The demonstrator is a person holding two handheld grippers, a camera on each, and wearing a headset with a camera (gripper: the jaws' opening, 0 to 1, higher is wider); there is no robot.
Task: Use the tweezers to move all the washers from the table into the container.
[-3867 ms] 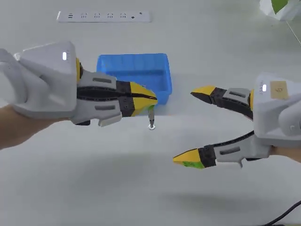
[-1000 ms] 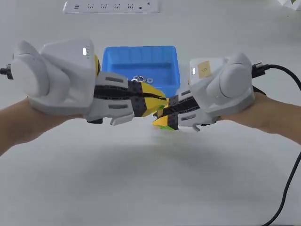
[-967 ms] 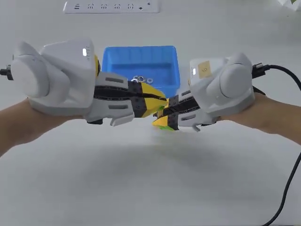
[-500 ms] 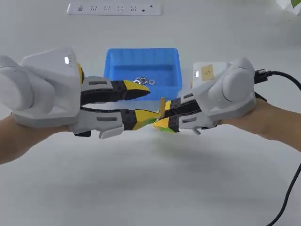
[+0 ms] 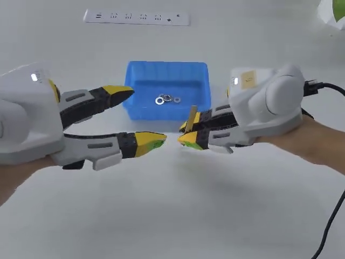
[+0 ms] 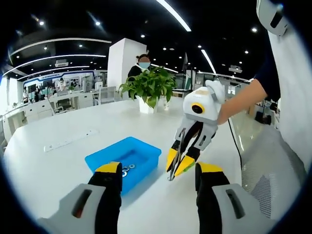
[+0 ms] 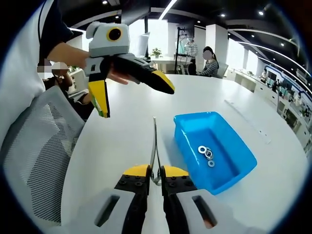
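Here right gripper pinches tweezers, long axis straight ahead along fingers.

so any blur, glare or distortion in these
Head view: soft light, faint shadow on the white table. Left gripper view: fisheye bending, ceiling strip lights blown white. Right gripper view: thin metal tweezers and blue plastic container sharp.

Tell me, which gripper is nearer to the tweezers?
Right. The right gripper is shut on the tweezers; the left gripper is open, apart from them.
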